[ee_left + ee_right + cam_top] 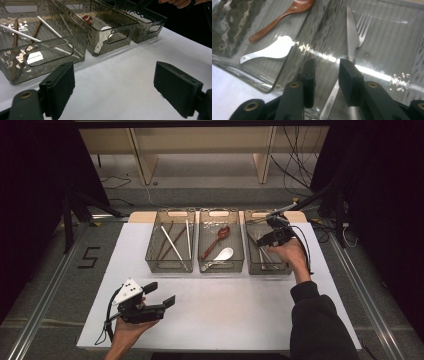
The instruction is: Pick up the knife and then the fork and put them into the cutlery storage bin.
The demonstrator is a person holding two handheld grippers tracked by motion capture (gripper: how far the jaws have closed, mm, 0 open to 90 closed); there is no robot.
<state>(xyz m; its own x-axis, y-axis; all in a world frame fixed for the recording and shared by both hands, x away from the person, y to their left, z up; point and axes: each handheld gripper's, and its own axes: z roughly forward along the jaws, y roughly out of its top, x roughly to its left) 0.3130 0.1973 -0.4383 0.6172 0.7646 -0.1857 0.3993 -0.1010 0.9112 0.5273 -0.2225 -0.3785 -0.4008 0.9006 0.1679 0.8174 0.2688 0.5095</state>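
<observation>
1. The right gripper (324,75) is held over the right-hand smoked translucent plastic bin (252,266), at the 2 o'clock part of the white table top (225,305). Its jaws stand part open with a narrow gap between the pads. Nothing is clamped.
2. A silver metal table knife (350,37) lies on the floor of that bin. In the right gripper view its handle runs down through the gap between the jaws and its blade points to 12 o'clock. The pads stand just beside it; contact cannot be confirmed.
3. A silver metal fork (363,27) lies just beside the knife blade, at its 2 o'clock, tines toward 12 o'clock.
4. The left gripper (162,295) is held at the 7 o'clock part of the table top. Its jaws are wide apart and empty, above bare table.
5. The middle smoked plastic bin (220,268) holds a reddish-brown wooden spoon (217,240) and, at its 6 o'clock, a white flat plastic spoon (222,254).
6. The left smoked plastic bin (167,268) holds white chopsticks (172,245) and dark brown wooden chopsticks (167,242), lying crossed.
7. The three bins stand side by side, touching or nearly so, along the 12 o'clock edge of the table top.
</observation>
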